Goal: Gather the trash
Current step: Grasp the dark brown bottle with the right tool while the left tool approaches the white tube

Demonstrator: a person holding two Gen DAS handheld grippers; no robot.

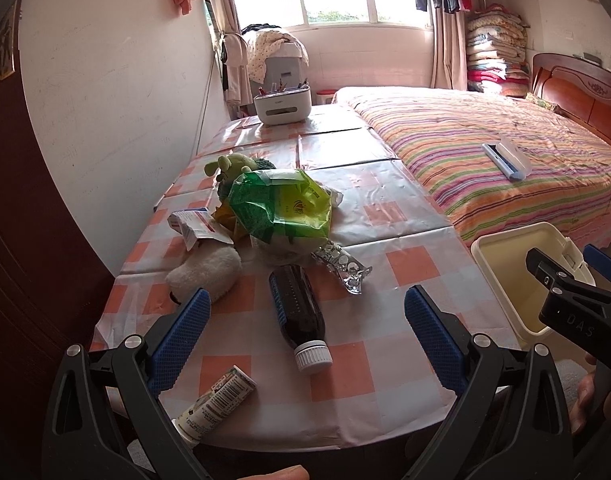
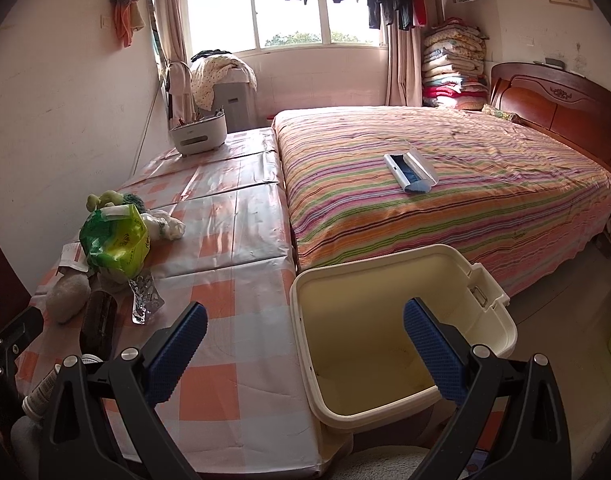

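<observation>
Left gripper (image 1: 305,320): jaws spread wide, empty, lined up over the dark brown plastic bottle with a white cap (image 1: 299,316), likely the first pick.
Right gripper (image 2: 305,344): also wide and empty, hovering above the cream plastic bin (image 2: 501,312).
Bin: open-topped, just beside the table edge (handy for dropping things in).
Trash: crumpled green plastic bag (image 1: 279,210), foil blister strip (image 1: 343,268) and white tube (image 1: 215,404) lie on the orange-checked tablecloth (image 1: 405,264), nothing collected yet.
</observation>
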